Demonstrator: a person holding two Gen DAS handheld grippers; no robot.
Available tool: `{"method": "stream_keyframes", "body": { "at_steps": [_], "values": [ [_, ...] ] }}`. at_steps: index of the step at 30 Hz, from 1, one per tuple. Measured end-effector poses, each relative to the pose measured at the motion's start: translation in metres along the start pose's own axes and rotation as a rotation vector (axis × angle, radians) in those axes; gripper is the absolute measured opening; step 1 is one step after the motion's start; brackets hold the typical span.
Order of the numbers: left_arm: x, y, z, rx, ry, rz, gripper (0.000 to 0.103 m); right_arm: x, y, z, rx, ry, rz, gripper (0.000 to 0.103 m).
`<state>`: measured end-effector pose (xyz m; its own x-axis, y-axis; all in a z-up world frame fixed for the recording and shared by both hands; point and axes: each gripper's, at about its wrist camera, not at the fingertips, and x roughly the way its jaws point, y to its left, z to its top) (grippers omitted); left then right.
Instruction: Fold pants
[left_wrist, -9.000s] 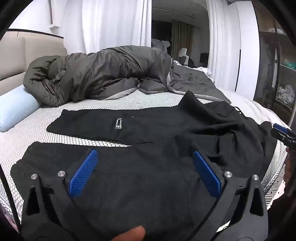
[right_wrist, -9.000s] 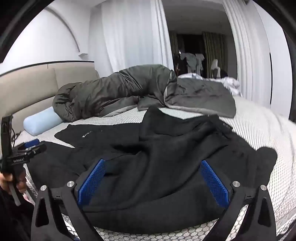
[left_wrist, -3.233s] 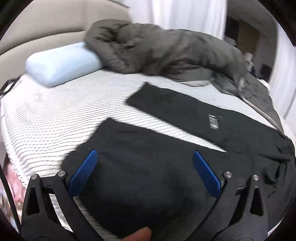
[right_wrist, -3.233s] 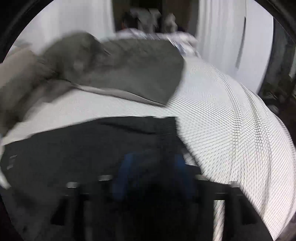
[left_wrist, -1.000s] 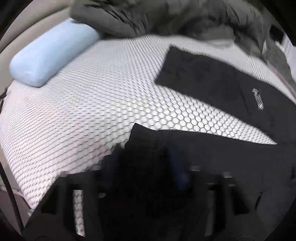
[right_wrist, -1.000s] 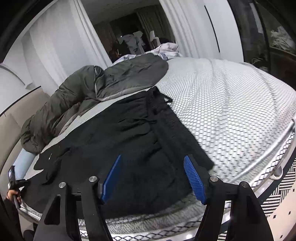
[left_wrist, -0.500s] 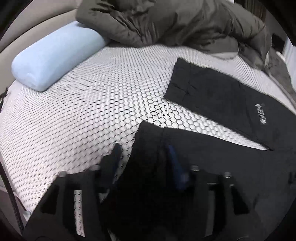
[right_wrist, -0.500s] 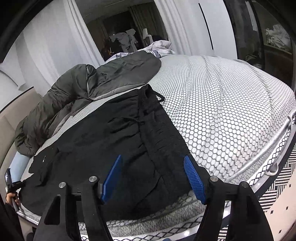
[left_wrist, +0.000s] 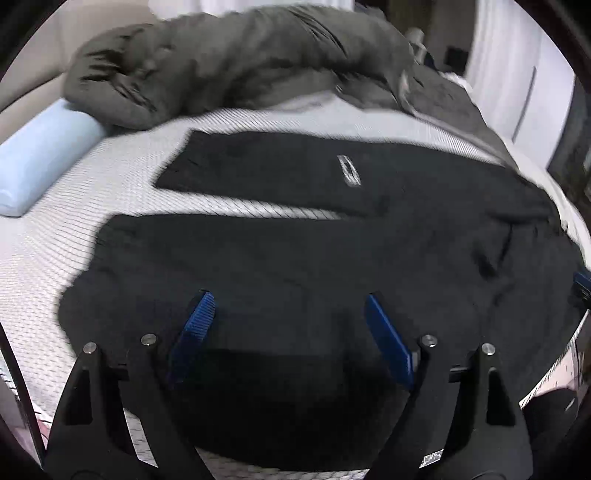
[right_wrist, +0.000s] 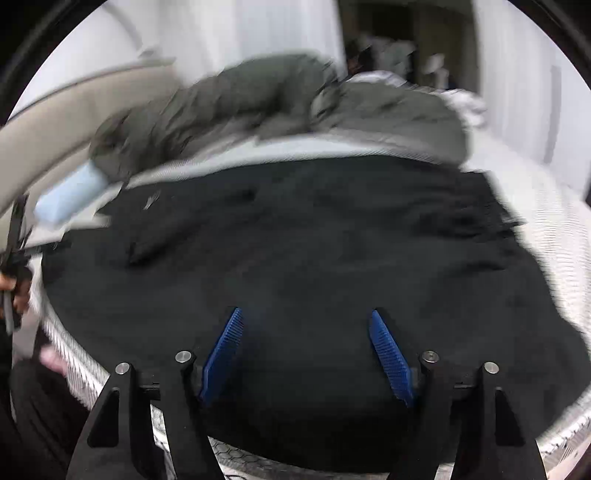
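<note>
Black pants lie ungripped beneath the left gripper's widening jaws and the right gripper's narrowing ones.

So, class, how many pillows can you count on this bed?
1: a pale blue pillow at the bed's left edge, beside the grey duvet. Others may be hidden beneath the duvet.

Bedroom: bed, duvet, pillow

Bed with white honeycomb-patterned cover carrying everything. Black pants lying spread across it, two legs stretching apart toward a pale blue bolster pillow at the headboard end. Grey duvet sitting bunched along the far side.
</note>
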<state>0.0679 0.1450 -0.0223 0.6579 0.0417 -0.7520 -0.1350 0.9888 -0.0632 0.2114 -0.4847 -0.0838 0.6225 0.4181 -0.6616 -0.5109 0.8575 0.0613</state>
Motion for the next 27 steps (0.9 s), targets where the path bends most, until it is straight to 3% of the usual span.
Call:
{"method": "stream_keyframes", "body": {
  "at_steps": [1,3,6,8,10,12,14,17,22,25,27],
  "values": [
    [0.005,-0.003,-0.003,0.012,0.018,0.018,0.082,0.007,0.003,-0.006,-0.061,0.036,-0.065,0.058],
    [0.014,-0.003,-0.01,0.022,0.049,0.066,0.082,0.003,-0.008,-0.019,-0.112,0.029,-0.136,0.058],
    [0.022,0.006,-0.023,-0.011,0.044,0.087,0.089,-0.014,-0.05,-0.031,-0.042,0.013,-0.289,0.058],
    [0.019,0.016,-0.027,-0.052,0.04,0.11,0.092,-0.024,-0.084,-0.042,0.048,0.011,-0.367,0.066],
    [0.008,0.015,-0.03,-0.063,0.033,0.119,0.092,-0.032,-0.1,-0.047,0.111,0.008,-0.303,0.066],
    [0.002,0.008,-0.025,-0.039,0.013,0.085,0.092,-0.041,-0.09,-0.043,0.061,-0.002,-0.329,0.069],
    [-0.016,-0.016,-0.023,-0.005,-0.046,0.04,0.092,-0.047,-0.077,-0.036,0.034,-0.014,-0.316,0.072],
    [-0.026,-0.058,-0.015,0.036,-0.086,-0.043,0.098,-0.053,-0.05,-0.014,0.019,-0.04,-0.219,0.082],
    [0.002,-0.13,-0.012,0.134,-0.045,-0.131,0.098,-0.025,0.007,0.016,-0.062,-0.039,-0.101,0.083],
    [0.032,-0.157,-0.025,0.147,0.044,-0.104,0.098,0.003,0.026,0.022,-0.065,-0.014,-0.043,0.083],
    [0.037,-0.168,-0.035,0.191,0.039,-0.075,0.098,0.028,0.029,0.02,-0.064,0.058,-0.047,0.083]
  ]
}}
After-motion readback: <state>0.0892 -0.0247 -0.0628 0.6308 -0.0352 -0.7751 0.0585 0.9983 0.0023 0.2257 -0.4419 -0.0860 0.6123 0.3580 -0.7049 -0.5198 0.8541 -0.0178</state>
